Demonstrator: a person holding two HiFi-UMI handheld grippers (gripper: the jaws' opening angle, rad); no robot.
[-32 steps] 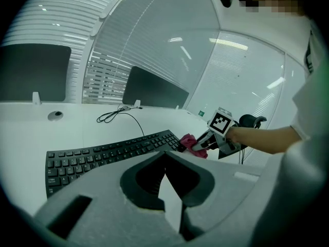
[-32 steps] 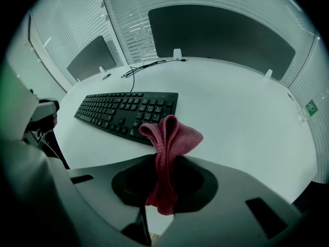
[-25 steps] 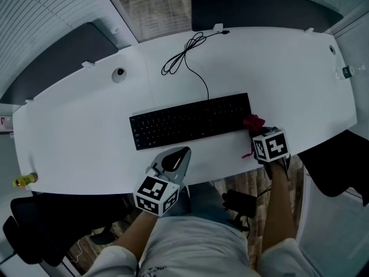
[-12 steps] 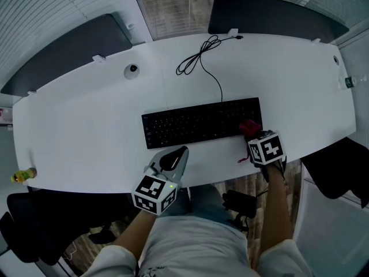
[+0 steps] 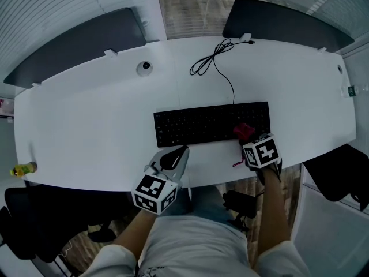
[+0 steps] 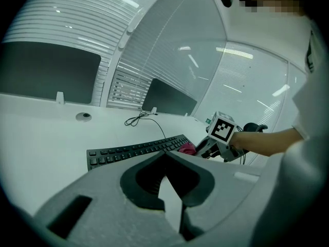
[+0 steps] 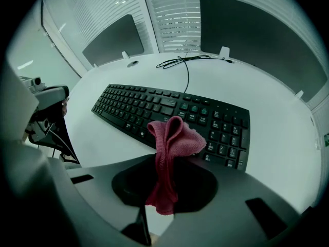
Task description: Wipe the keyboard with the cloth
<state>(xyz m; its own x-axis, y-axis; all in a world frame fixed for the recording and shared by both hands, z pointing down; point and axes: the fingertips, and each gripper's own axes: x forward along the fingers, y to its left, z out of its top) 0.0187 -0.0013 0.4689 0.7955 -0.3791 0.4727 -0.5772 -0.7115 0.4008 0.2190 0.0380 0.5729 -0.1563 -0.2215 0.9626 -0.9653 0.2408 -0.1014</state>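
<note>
R tool (image 5: pixel 249 138) is clamped on a red cloth (image 7: pixel 172 138): jaws pinch its lower folds, and the bunched top sticks out fwd over the near-right part of the black keyboard (image 5: pixel 210 123), approx. at the front key rows; can't tell if the cloth actually presses the keys. L tool (image 5: pixel 177 153) has its jaws pressed together w/ nothing btwn them, at the near edge of the white tabletop (image 5: pixel 86 126), just short of the keyboard's front edge and well apart from the cloth. Keyboard lies mid-tabletop, its cable (image 5: pixel 214 55) looping toward the far edge.
</note>
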